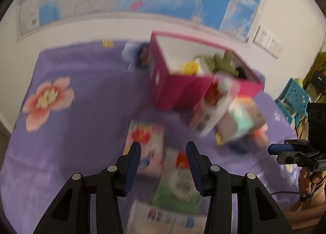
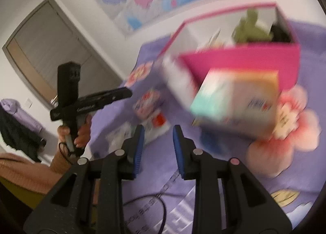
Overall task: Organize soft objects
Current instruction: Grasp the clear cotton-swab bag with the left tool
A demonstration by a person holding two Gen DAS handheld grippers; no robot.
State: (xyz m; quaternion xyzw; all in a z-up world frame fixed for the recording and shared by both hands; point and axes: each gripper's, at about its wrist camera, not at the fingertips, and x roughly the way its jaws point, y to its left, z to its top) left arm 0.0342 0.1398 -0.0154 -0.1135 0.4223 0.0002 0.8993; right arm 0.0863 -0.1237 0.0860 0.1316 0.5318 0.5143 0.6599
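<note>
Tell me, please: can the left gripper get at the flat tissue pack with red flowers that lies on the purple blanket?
Probably yes. The left gripper has empty jaws standing apart, and the tissue pack lies just ahead on the purple blanket, with nothing on top, though the picture is blurred.

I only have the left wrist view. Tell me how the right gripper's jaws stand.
Observer: The right gripper is open, with nothing between its pads.
Operator: Say what the bedspread shows under it.
Observer: Grey printed lettering runs across the bedspread there.
Operator: Now report what is behind my left gripper.
Observer: A grey door stands in the wall behind it, and a hand in a tan sleeve grips its handle.
</note>
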